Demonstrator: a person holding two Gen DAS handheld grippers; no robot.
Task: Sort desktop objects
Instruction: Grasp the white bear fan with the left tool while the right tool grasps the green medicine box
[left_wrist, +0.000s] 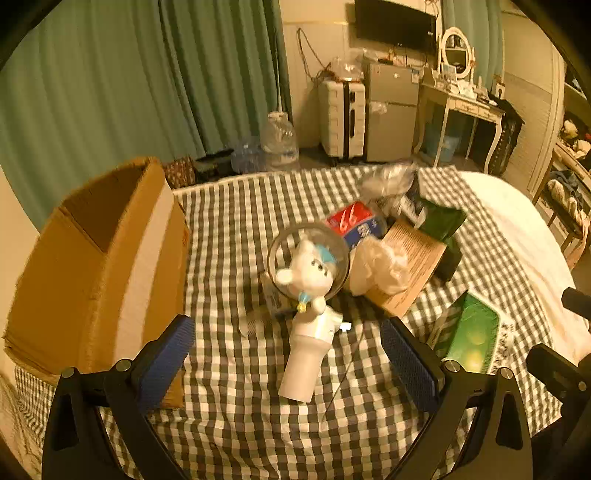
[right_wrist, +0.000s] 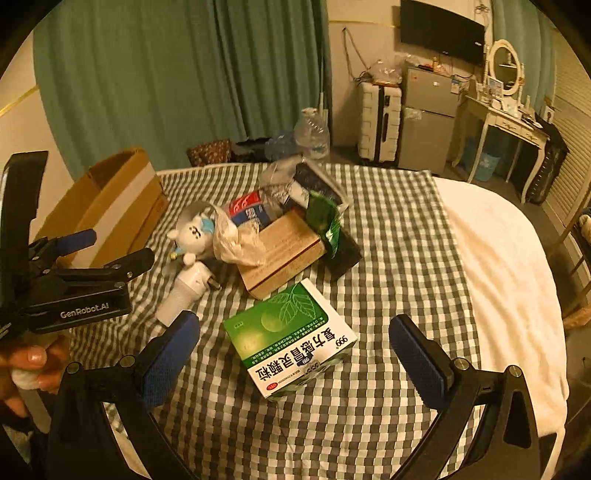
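On the checked cloth (left_wrist: 236, 229) lies a white handheld fan with a plush animal head (left_wrist: 308, 295), straight ahead of my open left gripper (left_wrist: 288, 350), which holds nothing. A green and white medicine box (right_wrist: 291, 339) lies between the wide fingers of my open right gripper (right_wrist: 295, 347), untouched. Behind them is a heap: a flat brown box (right_wrist: 284, 251), a crumpled plastic bag (right_wrist: 236, 240), a red and blue pack (right_wrist: 247, 210) and a dark green pouch (right_wrist: 325, 218). An open cardboard box (left_wrist: 99, 266) stands at the left.
The cloth covers a bed whose white blanket (right_wrist: 498, 258) shows at the right. Beyond it are green curtains (left_wrist: 147, 74), water bottles (left_wrist: 277, 140), a white suitcase (left_wrist: 341, 118), a small fridge (left_wrist: 391, 114) and a dressing table (left_wrist: 465, 107). A hand (right_wrist: 33, 365) holds the left gripper.
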